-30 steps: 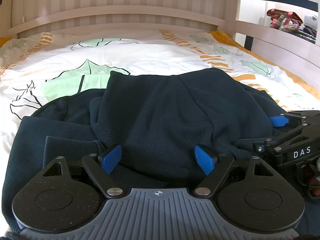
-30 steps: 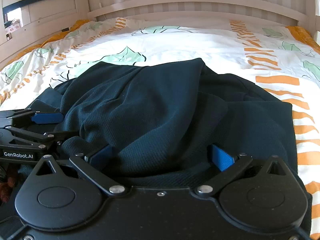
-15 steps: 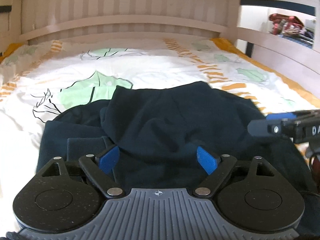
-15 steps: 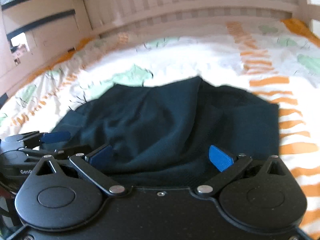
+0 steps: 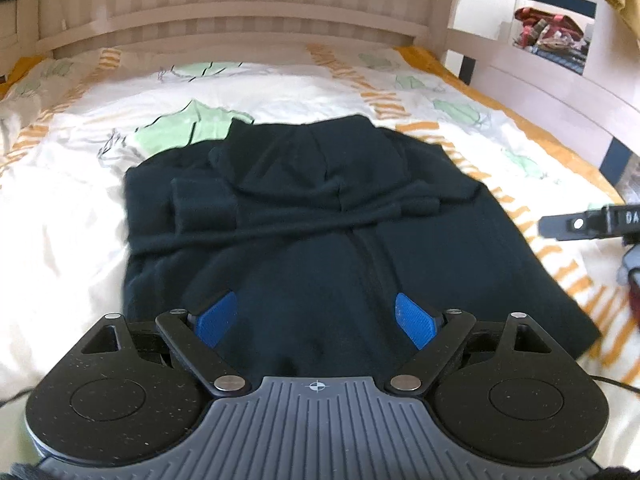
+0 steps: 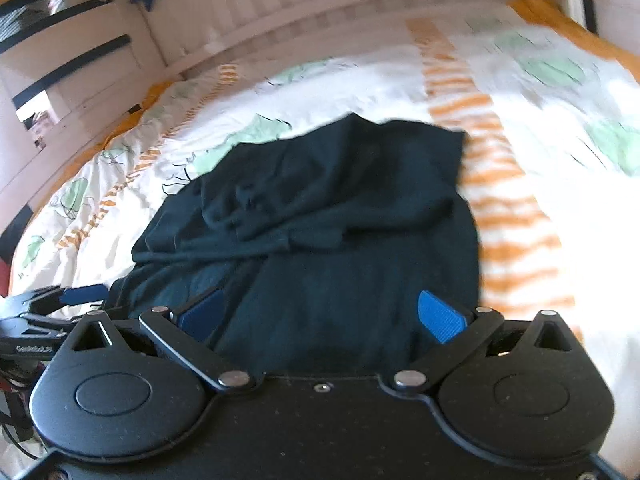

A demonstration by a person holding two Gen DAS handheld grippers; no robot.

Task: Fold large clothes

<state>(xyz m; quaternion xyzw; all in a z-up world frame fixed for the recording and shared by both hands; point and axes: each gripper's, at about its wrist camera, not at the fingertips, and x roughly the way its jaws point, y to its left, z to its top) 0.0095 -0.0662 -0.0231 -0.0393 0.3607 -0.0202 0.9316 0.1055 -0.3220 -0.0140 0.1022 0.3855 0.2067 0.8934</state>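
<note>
The bed (image 5: 72,240), with its leaf-and-orange-stripe cover, carries a dark navy hooded sweatshirt (image 5: 320,240) lying roughly in the middle, its long axis running from the near edge of the bed toward the headboard (image 5: 240,12). The hood (image 5: 320,160) is bunched at the far end, and a sleeve with its cuff (image 5: 204,204) is laid across the body on the left side.

Both claws sit at the near hem, above the cloth, so the garment lies straight ahead of each and stretches away from them. The left claw (image 5: 316,320) is spread wide with nothing between its blue pads (image 5: 216,320) (the fabric shows only beneath them). The right claw (image 6: 320,316) is just as wide and empty, over the right half of the hem (image 6: 360,340); in the left view it pokes in from the bed's right edge.

I'd judge either hand equally near the hem, so a fold away toward the hood would suit both together.
</note>
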